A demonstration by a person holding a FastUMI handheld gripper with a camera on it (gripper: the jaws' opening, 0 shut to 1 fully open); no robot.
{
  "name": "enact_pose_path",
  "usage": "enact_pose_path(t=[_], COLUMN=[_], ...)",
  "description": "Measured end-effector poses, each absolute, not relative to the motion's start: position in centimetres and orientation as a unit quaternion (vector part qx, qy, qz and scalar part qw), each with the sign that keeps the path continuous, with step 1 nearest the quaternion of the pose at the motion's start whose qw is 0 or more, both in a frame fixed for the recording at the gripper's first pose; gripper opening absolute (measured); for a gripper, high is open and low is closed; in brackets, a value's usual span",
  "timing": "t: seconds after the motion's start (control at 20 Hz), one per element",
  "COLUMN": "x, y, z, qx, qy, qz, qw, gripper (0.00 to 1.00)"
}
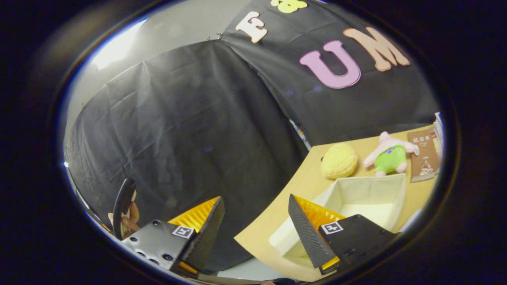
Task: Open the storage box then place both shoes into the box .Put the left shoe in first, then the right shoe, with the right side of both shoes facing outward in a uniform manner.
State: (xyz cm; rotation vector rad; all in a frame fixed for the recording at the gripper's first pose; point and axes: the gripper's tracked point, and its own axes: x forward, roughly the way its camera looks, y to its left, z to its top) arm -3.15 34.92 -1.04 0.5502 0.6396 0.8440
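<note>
Cream fabric storage box [368, 198] sits open on the tabletop [301, 186] near its front edge, just beyond the gripper [255, 229], whose fingers are spread and empty, so swinging down tilted could clip and shove its soft wall.

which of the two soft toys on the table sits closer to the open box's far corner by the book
The pink and green plush, beside the book. The yellow plush sits farther along, beyond the open gripper.

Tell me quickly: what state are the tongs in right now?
Tongs: open, holding nothing, fingers apart in the air, the open box beside one finger.
</note>
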Motion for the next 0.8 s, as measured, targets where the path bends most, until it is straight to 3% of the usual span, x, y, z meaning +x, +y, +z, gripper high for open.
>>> enact_pose_path(t=[0.8], x=[0.5], y=[11.6], z=[1.1], qx=[0.152], qy=[0.192], qz=[0.225], qw=[0.943], gripper=[1.0])
